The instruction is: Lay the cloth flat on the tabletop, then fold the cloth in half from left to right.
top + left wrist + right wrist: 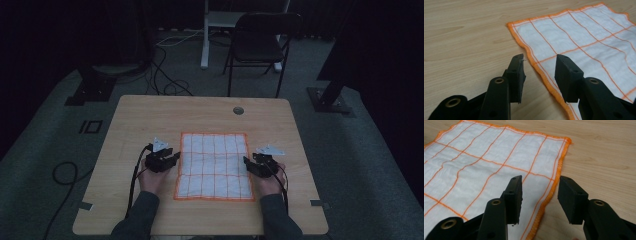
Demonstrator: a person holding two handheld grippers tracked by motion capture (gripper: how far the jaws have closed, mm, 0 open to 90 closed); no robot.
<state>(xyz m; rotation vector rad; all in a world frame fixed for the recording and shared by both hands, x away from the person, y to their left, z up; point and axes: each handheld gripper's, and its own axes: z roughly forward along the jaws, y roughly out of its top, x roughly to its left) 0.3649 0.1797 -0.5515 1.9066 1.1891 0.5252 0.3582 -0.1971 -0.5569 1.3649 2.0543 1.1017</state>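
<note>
Left claw point(539, 65): black jaws spread apart, nothing pinched between them — orange hem of the cloth running through the gap below, no pad pressing on it. Right claw point(540, 186): jaws likewise parted and empty, poised over the opposite hem, one jaw above the fabric, the other above bare wood.

Between the two, a white rectangular cloth with orange grid lines and an orange stitched border point(214, 166) — spread flat on the table, slightly wrinkled, all four corners laid out. In the high view, left claw point(172, 156) just beside the cloth's left edge, right claw point(248, 162) at its right edge, each carried by a hand with a dark sleeve entering from the bottom.

Underneath, a light wooden table point(150, 115) with a round grommet hole point(238, 110) near the far edge. Beyond that, a dark folding chair point(260, 40) on grey carpet, with cables point(165, 75) trailing on the floor.
</note>
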